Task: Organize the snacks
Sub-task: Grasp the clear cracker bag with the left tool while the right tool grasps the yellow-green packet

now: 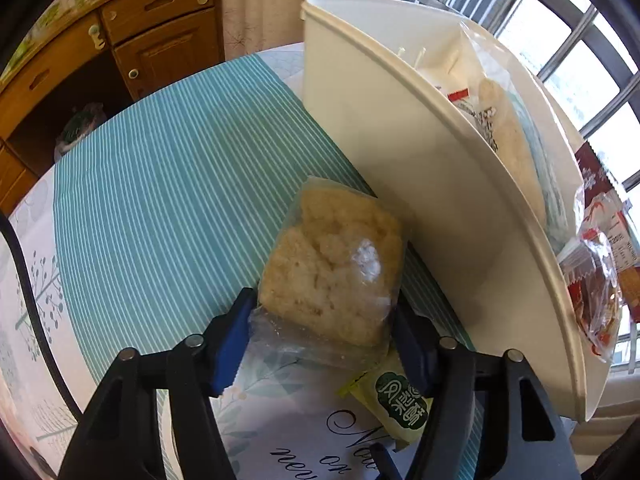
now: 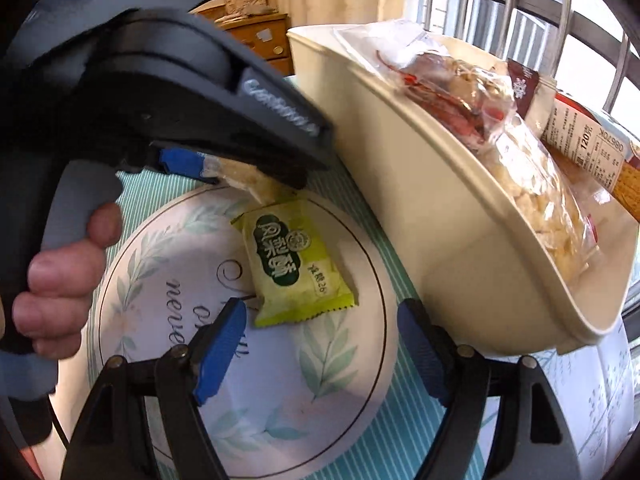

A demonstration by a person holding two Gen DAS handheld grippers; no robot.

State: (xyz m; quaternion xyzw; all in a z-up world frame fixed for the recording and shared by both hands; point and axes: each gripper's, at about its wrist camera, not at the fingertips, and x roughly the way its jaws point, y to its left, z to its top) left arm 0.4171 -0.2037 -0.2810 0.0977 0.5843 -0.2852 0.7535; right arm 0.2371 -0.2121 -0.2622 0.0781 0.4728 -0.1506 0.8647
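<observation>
A clear bag of pale crispy snack [image 1: 336,264] lies on the striped tablecloth against the cream bin [image 1: 400,152]. My left gripper [image 1: 324,344] has its blue pads on either side of the bag's near end, closed in on it. A yellow-green pastry packet [image 2: 296,260] lies on the round floral mat [image 2: 168,280]; it also shows in the left wrist view [image 1: 396,404]. My right gripper [image 2: 320,352] is open and empty just in front of that packet. The left gripper with the bag also shows in the right wrist view [image 2: 224,176], held by a hand.
The cream bin [image 2: 440,208] holds several bagged and boxed snacks [image 2: 500,128]. A wooden cabinet [image 1: 120,40] stands beyond the table's far edge. A barred window [image 1: 580,52] is behind the bin. A black cable [image 1: 24,280] runs along the table's left side.
</observation>
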